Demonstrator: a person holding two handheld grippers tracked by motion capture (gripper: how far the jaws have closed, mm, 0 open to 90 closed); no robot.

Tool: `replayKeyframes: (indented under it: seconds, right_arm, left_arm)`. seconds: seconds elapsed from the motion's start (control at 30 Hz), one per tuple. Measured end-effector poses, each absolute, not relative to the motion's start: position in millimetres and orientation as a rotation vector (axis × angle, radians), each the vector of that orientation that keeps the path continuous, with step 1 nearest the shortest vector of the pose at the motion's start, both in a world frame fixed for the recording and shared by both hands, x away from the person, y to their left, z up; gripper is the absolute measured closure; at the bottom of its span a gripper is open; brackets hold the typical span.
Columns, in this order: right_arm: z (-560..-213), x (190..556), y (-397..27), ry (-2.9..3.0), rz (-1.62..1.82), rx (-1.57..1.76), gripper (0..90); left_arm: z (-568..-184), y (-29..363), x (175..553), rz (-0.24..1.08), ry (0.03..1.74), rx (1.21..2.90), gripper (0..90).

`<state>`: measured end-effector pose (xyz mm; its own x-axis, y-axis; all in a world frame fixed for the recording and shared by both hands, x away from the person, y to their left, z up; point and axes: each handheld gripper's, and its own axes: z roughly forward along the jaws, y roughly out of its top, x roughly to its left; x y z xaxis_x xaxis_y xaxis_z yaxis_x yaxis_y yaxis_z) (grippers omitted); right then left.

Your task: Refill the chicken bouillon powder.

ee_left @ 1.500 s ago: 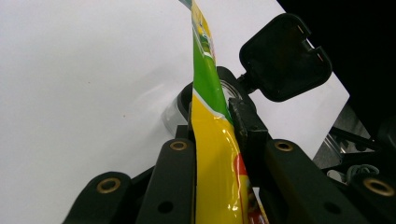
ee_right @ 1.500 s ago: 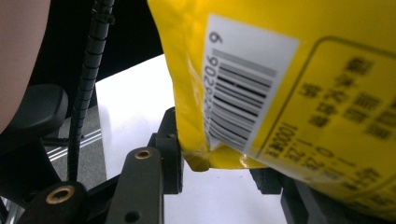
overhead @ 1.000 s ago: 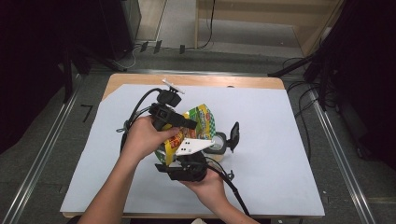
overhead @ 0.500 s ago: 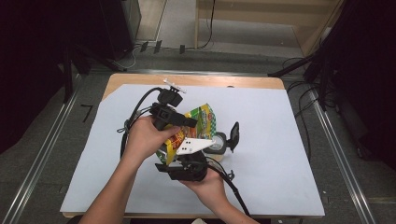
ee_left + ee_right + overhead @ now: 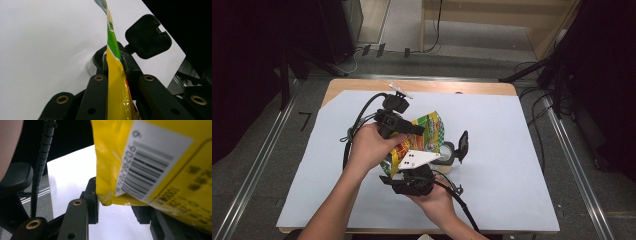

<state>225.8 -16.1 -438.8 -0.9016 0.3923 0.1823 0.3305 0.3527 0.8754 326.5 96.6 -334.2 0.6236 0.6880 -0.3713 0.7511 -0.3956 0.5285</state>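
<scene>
A yellow and green snack bag (image 5: 432, 131) is held up over the middle of the table between both grippers. My left gripper (image 5: 414, 129) comes in from the left; its jaws have just closed on the bag's thin sealed edge (image 5: 115, 82), which stands pinched between the pads. My right gripper (image 5: 406, 161) points up from below under its white three-cornered plate (image 5: 414, 159). In the right gripper view the bag's lower corner (image 5: 105, 200) sits against one pad and its barcode side (image 5: 155, 157) spans the gap, so the right gripper (image 5: 116, 202) looks shut on the bag.
A small round container (image 5: 446, 152) lies just right of the bag with its black hinged lid (image 5: 463, 146) standing open; the lid (image 5: 148, 36) shows beyond my left jaws. White paper (image 5: 512, 150) covers the wooden table. Cables trail from both grippers.
</scene>
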Motion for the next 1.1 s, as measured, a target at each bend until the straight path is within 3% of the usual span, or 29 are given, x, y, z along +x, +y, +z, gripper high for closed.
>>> replayKeyframes:
  seconds: [1.1]
  right_arm:
    - [-435.5,226.3,-17.2,2.527,1.587,0.666,63.2]
  left_arm:
    - [-337.4,101.8,333.6,-0.153,1.141,2.128,80.1]
